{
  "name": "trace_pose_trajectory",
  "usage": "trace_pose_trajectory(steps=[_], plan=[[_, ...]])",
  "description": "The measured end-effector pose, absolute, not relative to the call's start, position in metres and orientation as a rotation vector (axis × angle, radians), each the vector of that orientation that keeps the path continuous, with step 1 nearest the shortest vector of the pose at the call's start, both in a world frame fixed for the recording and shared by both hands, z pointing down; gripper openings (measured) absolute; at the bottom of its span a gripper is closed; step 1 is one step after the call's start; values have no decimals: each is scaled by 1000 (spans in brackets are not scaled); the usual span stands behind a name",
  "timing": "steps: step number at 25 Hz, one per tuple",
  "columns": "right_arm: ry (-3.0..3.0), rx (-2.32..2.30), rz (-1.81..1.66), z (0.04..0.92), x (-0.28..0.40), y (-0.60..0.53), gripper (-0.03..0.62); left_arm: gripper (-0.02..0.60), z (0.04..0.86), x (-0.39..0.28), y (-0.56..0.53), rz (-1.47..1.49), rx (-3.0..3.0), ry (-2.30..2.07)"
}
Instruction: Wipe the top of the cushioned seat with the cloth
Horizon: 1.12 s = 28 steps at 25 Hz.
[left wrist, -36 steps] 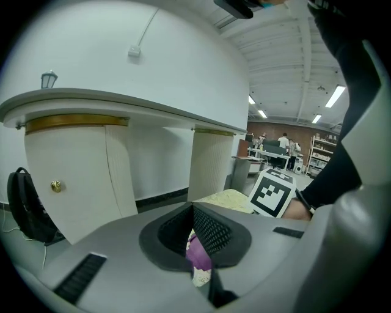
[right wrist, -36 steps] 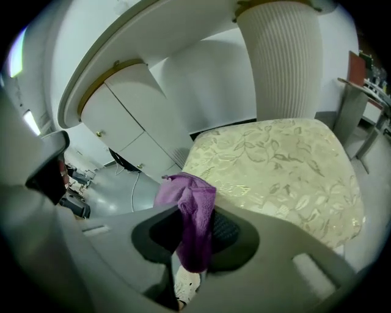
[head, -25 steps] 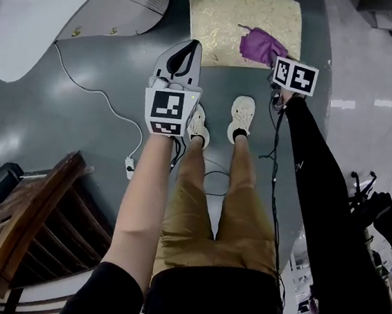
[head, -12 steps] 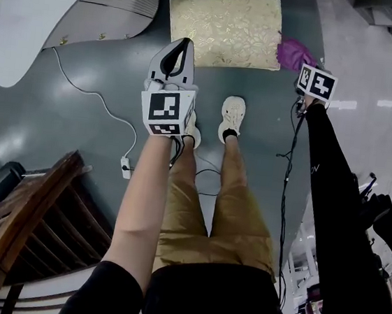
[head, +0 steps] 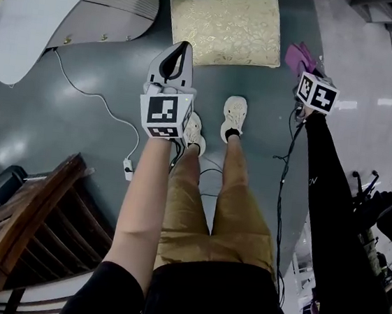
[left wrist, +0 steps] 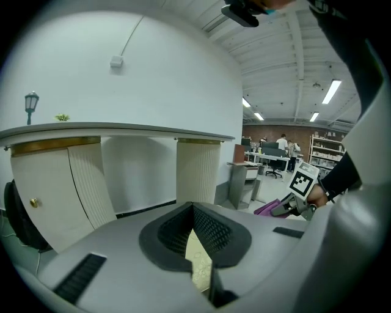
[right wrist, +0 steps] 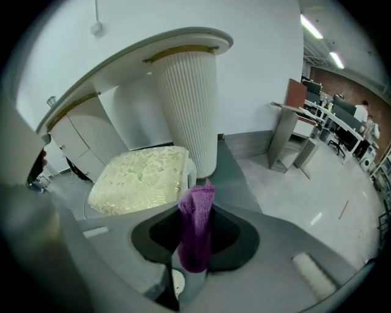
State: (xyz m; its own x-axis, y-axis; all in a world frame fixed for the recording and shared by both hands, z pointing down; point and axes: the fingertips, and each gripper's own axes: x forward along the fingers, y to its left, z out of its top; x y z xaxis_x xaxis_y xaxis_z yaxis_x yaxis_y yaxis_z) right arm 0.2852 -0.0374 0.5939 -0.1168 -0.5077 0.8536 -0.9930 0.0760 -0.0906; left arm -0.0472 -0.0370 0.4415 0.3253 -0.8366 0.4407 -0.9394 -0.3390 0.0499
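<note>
The cushioned seat [head: 225, 26], square with a pale gold leaf pattern, lies on the grey floor ahead of my feet. My right gripper [head: 305, 65] hovers off its right edge, shut on a purple cloth [head: 299, 57]. In the right gripper view the cloth [right wrist: 197, 229] hangs pinched between the jaws, with the cushioned seat [right wrist: 140, 180] to the left and beyond. My left gripper [head: 185, 47] hangs just before the seat's front edge, shut on nothing. A sliver of the seat [left wrist: 198, 260] shows below its jaws. The left gripper view also catches the right gripper [left wrist: 292, 206] and the cloth [left wrist: 269, 208].
A white curved counter [head: 52, 2] on ribbed pillars [right wrist: 186, 104] stands left of and behind the seat. A wooden chair [head: 27, 218] is at my lower left. A white cable and power strip [head: 128, 170] lie on the floor near my feet [head: 234, 115].
My right gripper has carried the purple cloth off the top of the seat to the right, past its right edge. The left gripper has barely moved.
</note>
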Motion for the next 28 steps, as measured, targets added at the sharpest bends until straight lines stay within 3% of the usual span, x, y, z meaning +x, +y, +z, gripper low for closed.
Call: trace_pose_trajectory(steps=[6, 19, 23, 28], plan=[[-1961, 1409, 912, 557, 193, -21, 80, 8, 434, -78, -17, 491, 2306, -1601], [-2396, 773, 973, 551, -99, 44, 80, 8, 432, -163, 19, 527, 2265, -1631], [-2266, 745, 918, 606, -124, 39, 80, 8, 435, -175, 19, 539, 2251, -1635], [-2129, 843, 891, 645, -99, 30, 80, 8, 440, -179, 14, 543, 2234, -1641]])
